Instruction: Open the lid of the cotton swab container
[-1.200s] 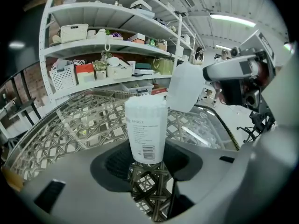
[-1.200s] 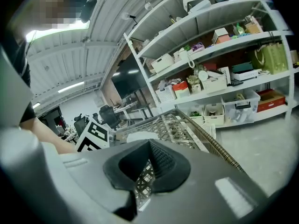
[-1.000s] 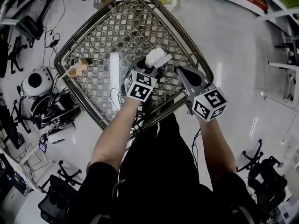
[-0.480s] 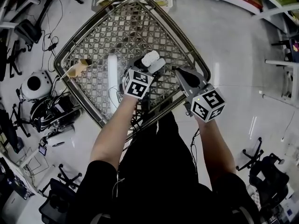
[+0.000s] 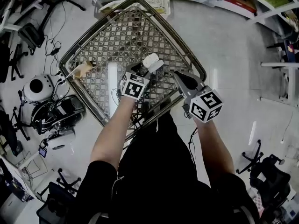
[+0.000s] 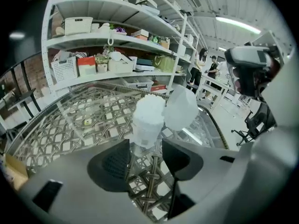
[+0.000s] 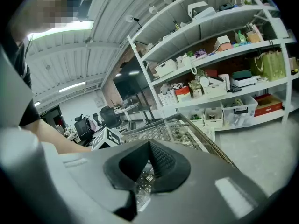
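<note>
The cotton swab container (image 6: pixel 147 118) stands upright on the lattice-weave surface (image 5: pixel 126 31), about centre frame in the left gripper view and just above centre in the head view. Its lid (image 6: pixel 181 107) is already swung up and hangs off to the right of the rim; prob. hinged there, can't confirm. White swab tips fill the mouth. The left claw (image 6: pixel 145 148) is opening. Its pads sit either side of the tub's lower end w/ a gap showing, so it's released, not pressing. The right claw (image 7: pixel 150 146) is clenched on nothing, at the surface's edge right of centre in the head view, well clear of the tub. Handling, as a judgement: a small thin-walled plastic tub, v. light, smooth and prob. a bit slippery. Walls look stiff enough for a gentle pinch, but a hard squeeze could flex or crack them. W/ the lid hanging to one side the weight is off-centre, so a nudge could tip it and spill the swabs, esp. on an uneven weave. Contents are soft and loose and give no support. Best hold is across the round body, low down and below the rim, pads on opposite sides, keeping off the lid and hinge side. To move the lid, push at its free edge opp. the hinge, not the middle.
</note>
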